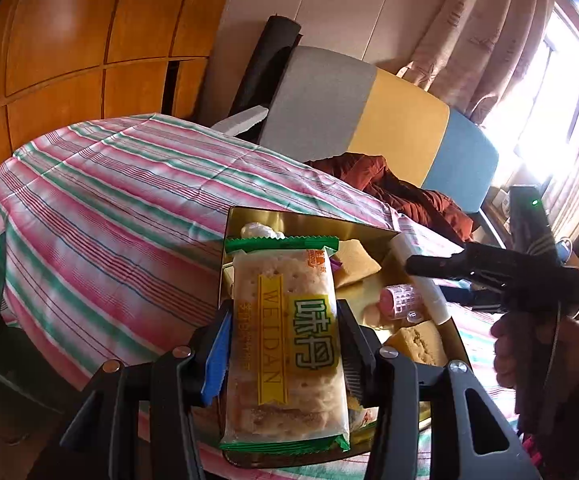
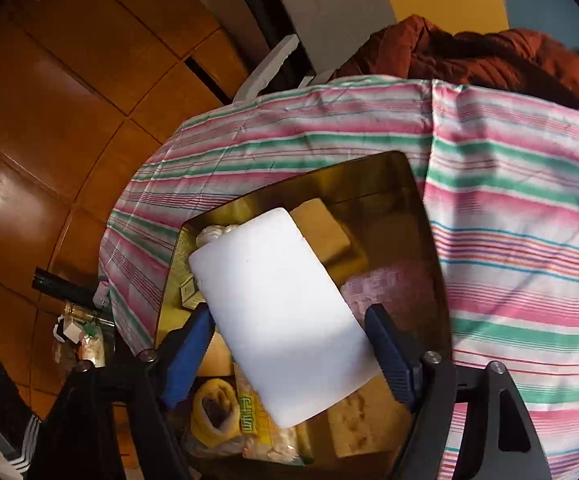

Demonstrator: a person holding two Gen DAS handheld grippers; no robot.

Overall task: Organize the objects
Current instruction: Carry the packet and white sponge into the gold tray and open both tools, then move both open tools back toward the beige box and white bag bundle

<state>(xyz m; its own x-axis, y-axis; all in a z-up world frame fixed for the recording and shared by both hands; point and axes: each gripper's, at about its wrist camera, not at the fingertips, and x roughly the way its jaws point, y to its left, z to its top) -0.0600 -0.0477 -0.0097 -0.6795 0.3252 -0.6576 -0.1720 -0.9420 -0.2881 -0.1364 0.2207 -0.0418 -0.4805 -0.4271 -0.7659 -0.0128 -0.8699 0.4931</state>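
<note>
Your left gripper [image 1: 285, 344] is clamping the cracker packet [image 1: 285, 332] above the gold tray [image 1: 309, 220]; striped cloth lies open toward 10 o'clock. Your right gripper [image 2: 289, 332] is gripping a white block [image 2: 281, 308] over the tray's centre.

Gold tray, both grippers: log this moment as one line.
left gripper: shut on cracker packet | right gripper: shut on white block | both over gold tray
</note>
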